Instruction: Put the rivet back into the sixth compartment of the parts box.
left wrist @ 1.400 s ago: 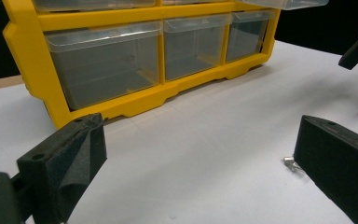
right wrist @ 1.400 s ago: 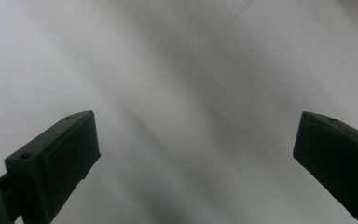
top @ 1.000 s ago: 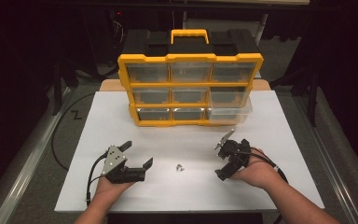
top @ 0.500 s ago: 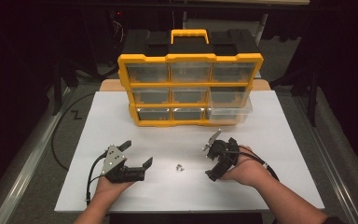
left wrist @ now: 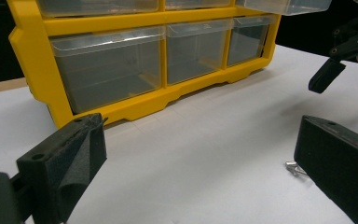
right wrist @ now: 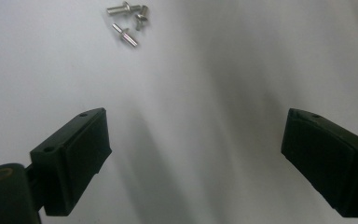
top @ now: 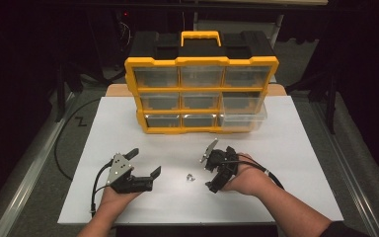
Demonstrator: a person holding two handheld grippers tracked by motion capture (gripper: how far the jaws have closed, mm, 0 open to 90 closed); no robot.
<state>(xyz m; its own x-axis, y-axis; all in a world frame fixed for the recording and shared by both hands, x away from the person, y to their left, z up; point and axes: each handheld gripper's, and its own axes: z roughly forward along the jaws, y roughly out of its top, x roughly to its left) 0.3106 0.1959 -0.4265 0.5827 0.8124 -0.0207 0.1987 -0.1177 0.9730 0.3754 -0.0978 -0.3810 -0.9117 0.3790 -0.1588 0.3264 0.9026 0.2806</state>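
Looking down from the high view, we see a white tabletop (top: pixel 286 148) with a yellow and black parts organiser (top: pixel 201 89) standing upright at its far side, its front a grid of clear plastic drawers. The lower right drawer (top: pixel 243 117) is pulled partly out toward us. Near the front edge, a small cluster of silver screws (top: pixel 190 177) lies loose on the bare surface, between the two grippers. The left gripper (top: pixel 143 165), held in the person's left hand (top: pixel 118 195), sits low at the left of the screws, its fingers spread wide apart and holding nothing. In the left gripper view, one screw (left wrist: pixel 296 168) peeks out just beside the right-hand finger (left wrist: pixel 340 170), and the organiser's bottom row of drawers (left wrist: pixel 168 56) fills the background. The right gripper (top: pixel 213 170), in the person's right hand (top: pixel 249 178), is just right of the screws and tilted down toward the surface. In the right gripper view its fingers (right wrist: pixel 77 156) are also wide open and empty, with three screws (right wrist: pixel 129 21) lying ahead of them, apart from both fingers.
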